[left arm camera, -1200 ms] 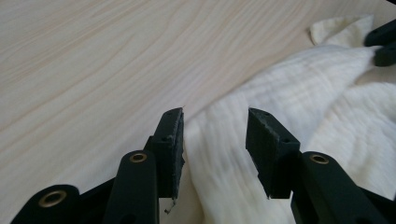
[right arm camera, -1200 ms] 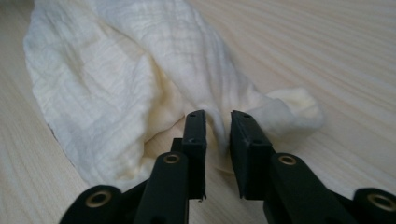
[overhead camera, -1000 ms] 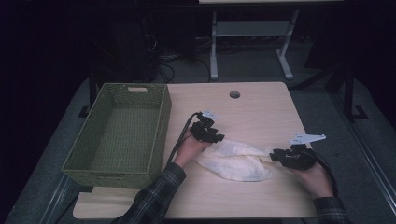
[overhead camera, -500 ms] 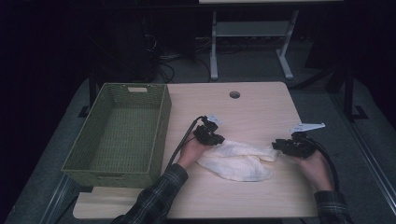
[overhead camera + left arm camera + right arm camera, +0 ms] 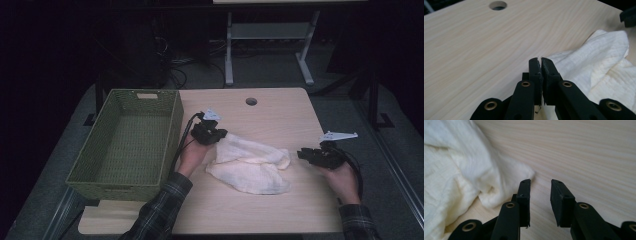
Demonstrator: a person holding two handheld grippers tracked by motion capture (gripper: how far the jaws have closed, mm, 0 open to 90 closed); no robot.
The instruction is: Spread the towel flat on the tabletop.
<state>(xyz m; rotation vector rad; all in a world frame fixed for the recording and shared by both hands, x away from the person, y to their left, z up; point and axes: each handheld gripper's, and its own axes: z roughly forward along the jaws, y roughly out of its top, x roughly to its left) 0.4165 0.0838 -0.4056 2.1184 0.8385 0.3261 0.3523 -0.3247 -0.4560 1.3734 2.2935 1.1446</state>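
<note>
Left tool (image 5: 541, 61) pinching cloth (image 5: 250, 162) corner; right tool (image 5: 540, 185) beside cloth.

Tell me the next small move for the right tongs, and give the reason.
Probably ease the right tongs toward the cloth's near edge and close: their jaws stand open over bare table, while the left tongs are shut on the cloth's far corner.

Left claw (image 5: 216, 136) pinched closed, right claw (image 5: 304, 154) parted, both low, angled inward.
</note>
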